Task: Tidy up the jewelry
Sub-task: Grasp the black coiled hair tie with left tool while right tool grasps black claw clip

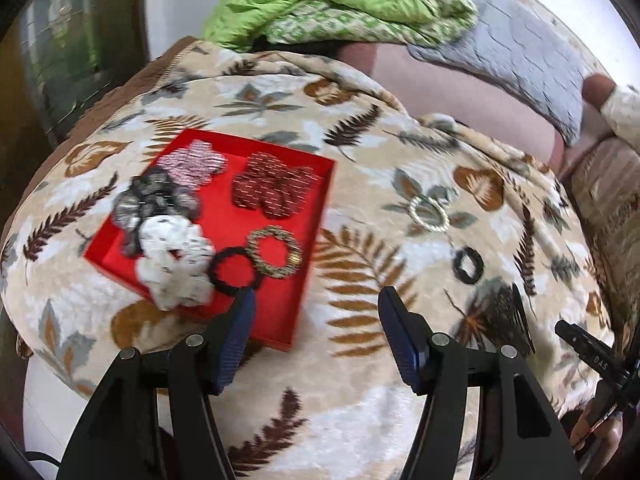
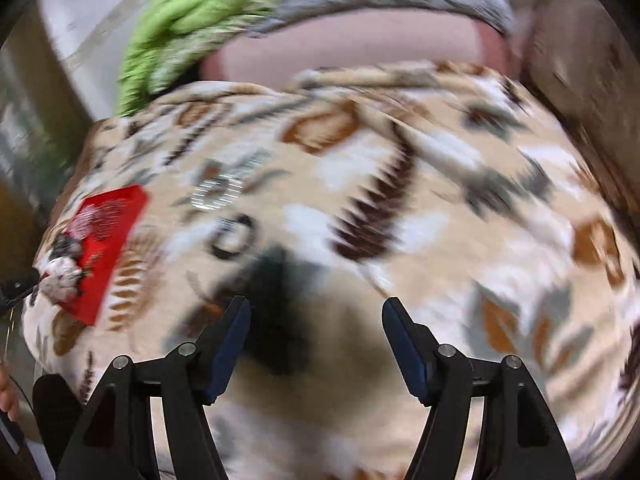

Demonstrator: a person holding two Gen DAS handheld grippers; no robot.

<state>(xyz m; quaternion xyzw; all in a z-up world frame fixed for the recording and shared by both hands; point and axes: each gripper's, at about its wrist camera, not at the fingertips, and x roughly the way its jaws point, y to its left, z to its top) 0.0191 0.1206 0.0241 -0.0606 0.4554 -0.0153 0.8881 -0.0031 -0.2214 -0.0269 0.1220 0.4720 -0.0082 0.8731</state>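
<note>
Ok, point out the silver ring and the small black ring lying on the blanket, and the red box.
silver ring (image 1: 429,213), left wrist view, on its upper band.
small black ring (image 1: 468,265), left wrist view, on its left band.
red box (image 1: 276,322), left wrist view, on its bare floor near the front corner.

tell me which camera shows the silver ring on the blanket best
The left wrist view: the silver ring is sharp there, lying on the leaf-print blanket right of the red box. The right wrist view shows it only as a motion-blurred streak.
</note>
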